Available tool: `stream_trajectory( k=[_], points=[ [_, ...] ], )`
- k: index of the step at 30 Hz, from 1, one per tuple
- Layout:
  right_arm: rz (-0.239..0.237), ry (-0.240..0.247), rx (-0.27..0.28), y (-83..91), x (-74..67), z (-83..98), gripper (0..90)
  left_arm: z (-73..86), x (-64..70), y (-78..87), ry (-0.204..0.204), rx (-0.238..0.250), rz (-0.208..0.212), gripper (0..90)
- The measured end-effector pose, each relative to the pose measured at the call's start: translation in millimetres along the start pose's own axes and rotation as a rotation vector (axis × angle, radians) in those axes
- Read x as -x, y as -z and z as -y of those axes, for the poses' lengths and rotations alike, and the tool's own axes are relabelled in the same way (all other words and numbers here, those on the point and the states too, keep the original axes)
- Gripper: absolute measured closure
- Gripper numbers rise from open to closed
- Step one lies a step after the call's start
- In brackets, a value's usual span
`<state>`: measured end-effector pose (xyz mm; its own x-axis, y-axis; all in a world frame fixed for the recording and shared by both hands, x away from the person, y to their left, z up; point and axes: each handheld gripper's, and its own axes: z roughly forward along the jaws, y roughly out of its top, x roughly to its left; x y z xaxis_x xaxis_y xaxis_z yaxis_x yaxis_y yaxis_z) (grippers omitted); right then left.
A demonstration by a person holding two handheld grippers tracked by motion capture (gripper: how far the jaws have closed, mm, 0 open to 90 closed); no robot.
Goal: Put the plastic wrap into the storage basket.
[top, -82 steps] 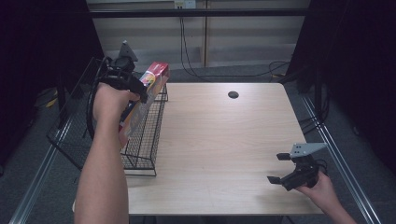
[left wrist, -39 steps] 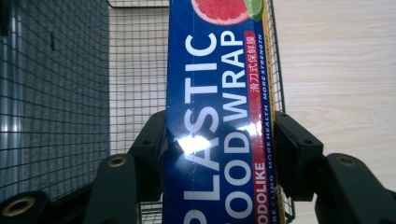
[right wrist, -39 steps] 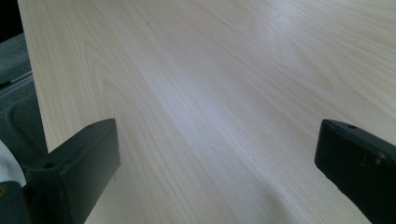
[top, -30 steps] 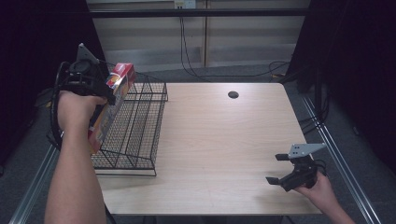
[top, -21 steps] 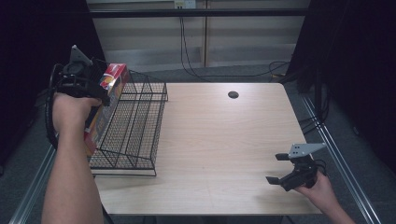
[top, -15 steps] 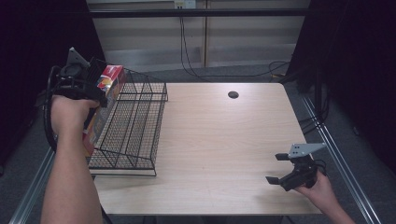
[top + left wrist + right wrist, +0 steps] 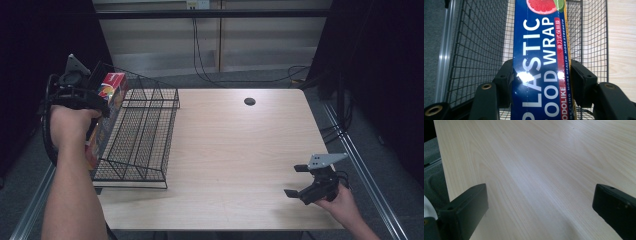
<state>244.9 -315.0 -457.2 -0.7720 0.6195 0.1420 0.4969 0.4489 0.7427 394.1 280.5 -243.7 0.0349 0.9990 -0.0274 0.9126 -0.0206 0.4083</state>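
Fingers of left gripper (image 7: 541, 82) pinch the plastic wrap box (image 7: 541, 50) above the wire basket (image 7: 145, 135); right gripper (image 7: 300, 181) fingers spread over the counter (image 7: 240, 145).

A long blue glossy cardboard box (image 7: 541, 62) printed "PLASTIC FOOD WRAP" is clamped between the black jaws of the left gripper (image 7: 541, 75), pads pressed on both long sides. A black wire-mesh basket (image 7: 479, 45) is seen behind the box, resting on a light wooden tabletop (image 7: 621, 45). Grey floor is visible at the left edge.
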Motion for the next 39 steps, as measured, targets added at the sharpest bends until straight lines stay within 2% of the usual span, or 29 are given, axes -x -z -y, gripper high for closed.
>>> stream_trajectory(
  k=[3,5,6,7,8,12,16,19,20,24,31,32,36,39],
  points=[
    [0.0,0.004,-0.004,-0.9,-0.1,0.0,0.0,1.2,-2.5,-2.0,-0.003,0.003,0.001,44.8],
    [-0.005,0.0,-0.007,-1.2,-0.1,-0.3,0.0,1.8,-3.4,-4.0,0.004,0.003,-0.007,44.8],
    [-0.005,0.0,-0.007,-1.2,-0.1,-0.3,0.0,2.3,-3.4,-5.5,0.016,-0.004,0.003,44.8],
    [-0.004,0.001,-0.007,-1.5,-0.2,-0.4,0.0,2.1,-4.0,-6.5,0.004,-0.007,-0.003,44.8],
    [-0.004,0.001,-0.007,-1.6,-0.2,-0.5,0.0,2.5,-2.6,-7.7,0.015,-0.006,-0.008,44.8],
    [-0.002,0.001,-0.009,-1.8,-0.5,-0.4,0.0,3.0,-4.5,-8.6,0.012,-0.004,-0.009,44.8],
    [-0.001,0.003,-0.008,-2.0,-0.4,-0.5,0.0,3.7,-6.6,-10.9,0.006,-0.016,-0.025,44.6],
    [-0.009,-0.002,-0.01,-2.2,-0.8,-0.6,0.0,4.5,-6.3,-13.1,0.02,-0.021,-0.023,44.7],
    [-0.008,0.001,-0.01,-2.8,-1.0,-0.6,0.0,4.6,-6.9,-13.8,0.011,-0.026,-0.026,44.6],
    [-0.007,0.001,-0.011,-3.0,-0.9,-0.5,0.0,5.4,-6.6,-17.9,0.018,-0.039,-0.026,44.6],
    [-0.014,0.002,-0.013,-4.9,-1.0,-0.6,0.0,5.0,-7.5,-19.2,-0.001,-0.048,-0.021,44.5],
    [-0.012,0.002,-0.014,-5.2,-1.1,-0.6,0.0,5.2,-6.3,-19.5,0.008,-0.051,-0.019,44.5],
    [-0.011,0.005,-0.015,-5.4,-1.2,-0.8,0.0,4.2,-2.5,-21.5,-0.007,-0.057,-0.025,44.4],
    [-0.01,0.006,-0.015,-5.1,-1.7,-0.6,0.0,2.8,1.7,-23.6,-0.021,-0.067,-0.01,44.2]
  ],
)
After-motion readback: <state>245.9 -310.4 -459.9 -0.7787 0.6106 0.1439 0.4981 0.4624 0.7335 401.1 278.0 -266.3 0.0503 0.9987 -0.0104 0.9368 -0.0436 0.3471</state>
